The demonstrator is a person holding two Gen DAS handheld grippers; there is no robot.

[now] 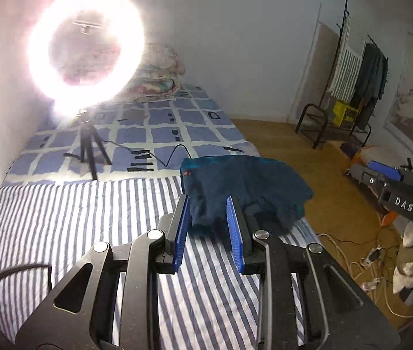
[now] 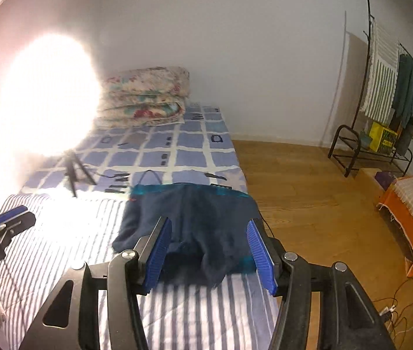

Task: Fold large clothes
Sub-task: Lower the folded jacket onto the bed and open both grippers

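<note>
Both grippers hanging above striped sheet (image 1: 60,218), empty: left gripper (image 1: 208,230) jaws narrowly apart, right gripper (image 2: 209,248) jaws wider; folded navy garment (image 2: 189,221) lying beyond.

White capitals "DAS" stand on the dark body of the right tool (image 1: 387,185) — seen at the right edge of the left wrist view. In the right wrist view, the left tool (image 2: 14,218) at the left edge carries white lettering that looks like "GenRobot.AI", its start cut off and blurred. The yellow box (image 2: 383,137) on the rack (image 2: 349,157) bears dark print — too small to read.
</note>
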